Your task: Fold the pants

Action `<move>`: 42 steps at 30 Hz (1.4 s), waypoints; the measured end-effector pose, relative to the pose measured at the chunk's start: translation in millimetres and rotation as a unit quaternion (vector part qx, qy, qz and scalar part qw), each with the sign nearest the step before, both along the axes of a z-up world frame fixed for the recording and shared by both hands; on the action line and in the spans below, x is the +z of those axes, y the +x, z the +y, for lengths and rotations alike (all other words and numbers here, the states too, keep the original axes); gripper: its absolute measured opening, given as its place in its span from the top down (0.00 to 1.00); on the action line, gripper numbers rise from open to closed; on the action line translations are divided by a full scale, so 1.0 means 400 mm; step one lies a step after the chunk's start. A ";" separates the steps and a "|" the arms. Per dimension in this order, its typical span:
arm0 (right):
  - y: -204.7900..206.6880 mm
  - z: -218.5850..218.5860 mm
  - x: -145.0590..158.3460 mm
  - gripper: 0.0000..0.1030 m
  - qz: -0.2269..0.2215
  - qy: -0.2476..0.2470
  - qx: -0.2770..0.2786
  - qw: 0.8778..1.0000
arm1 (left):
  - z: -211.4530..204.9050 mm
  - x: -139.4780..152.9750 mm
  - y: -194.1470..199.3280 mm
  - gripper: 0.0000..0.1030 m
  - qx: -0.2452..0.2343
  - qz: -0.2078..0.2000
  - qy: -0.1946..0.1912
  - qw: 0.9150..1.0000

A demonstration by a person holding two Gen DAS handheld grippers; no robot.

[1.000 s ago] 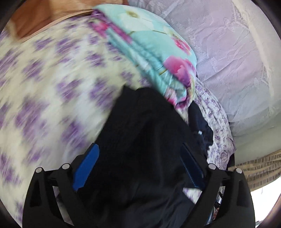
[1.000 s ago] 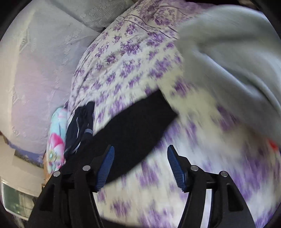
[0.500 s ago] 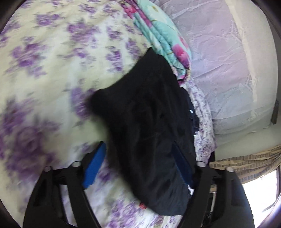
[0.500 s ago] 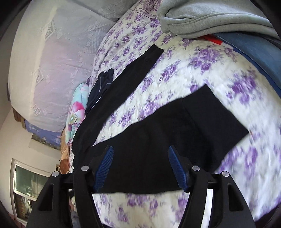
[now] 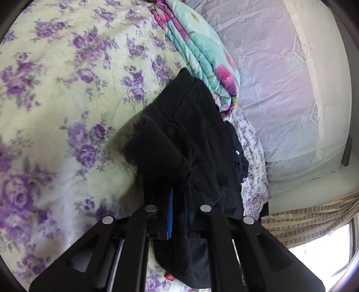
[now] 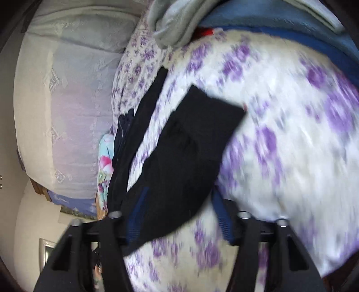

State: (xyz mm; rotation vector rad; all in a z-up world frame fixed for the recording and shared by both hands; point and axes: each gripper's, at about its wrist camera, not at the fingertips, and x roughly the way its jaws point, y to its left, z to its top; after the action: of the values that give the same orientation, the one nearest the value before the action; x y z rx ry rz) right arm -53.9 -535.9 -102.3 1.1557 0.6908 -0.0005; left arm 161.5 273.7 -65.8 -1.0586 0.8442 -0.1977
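Note:
Black pants (image 5: 188,134) lie on a bed with a purple-flowered sheet (image 5: 56,94). In the left wrist view my left gripper (image 5: 177,215) is shut on the pants' waist end, with black cloth bunched between the blue pads. In the right wrist view one black leg (image 6: 190,152) lies across the sheet, its hem at the upper right; the other leg (image 6: 143,121) runs along the bed's far edge. My right gripper (image 6: 179,215) is open, its blue pads either side of the near leg, low over it. This view is blurred.
A folded turquoise flowered quilt (image 5: 202,51) lies beside the pants' waist. A lavender lace-covered headboard (image 5: 280,89) stands behind. A grey sweatshirt (image 6: 179,20) and blue jeans (image 6: 280,24) lie past the leg hems. A dark blue garment (image 5: 239,157) is at the bed's edge.
My left gripper has closed on the pants' waist end. My right gripper has moved down along the near leg and stays open.

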 end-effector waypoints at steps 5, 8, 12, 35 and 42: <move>0.054 -0.033 0.078 0.94 -0.037 -0.025 0.014 0.999 | 0.050 0.034 -0.089 0.96 0.033 -0.013 -0.031 0.999; 0.049 -0.049 0.150 0.94 -0.046 -0.057 0.027 0.997 | 0.068 0.062 -0.160 0.96 0.042 -0.027 -0.036 0.998; 0.016 -0.077 0.115 0.94 -0.001 -0.067 0.022 0.998 | 0.057 0.050 -0.232 0.97 0.041 -0.022 -0.033 0.998; 0.156 0.218 0.128 0.43 -0.017 -0.178 0.156 0.971 | -0.317 0.139 -0.146 0.35 -0.127 -0.087 0.253 0.955; 0.165 0.181 0.053 0.53 0.023 -0.137 0.150 0.979 | -0.332 0.021 -0.045 0.36 -0.123 -0.017 0.286 0.950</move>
State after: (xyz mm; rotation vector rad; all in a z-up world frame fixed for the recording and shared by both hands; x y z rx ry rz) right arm 12.2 -463.4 -81.0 0.7808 0.8731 0.1290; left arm 143.6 141.0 -57.4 -0.4037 0.9273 -0.1651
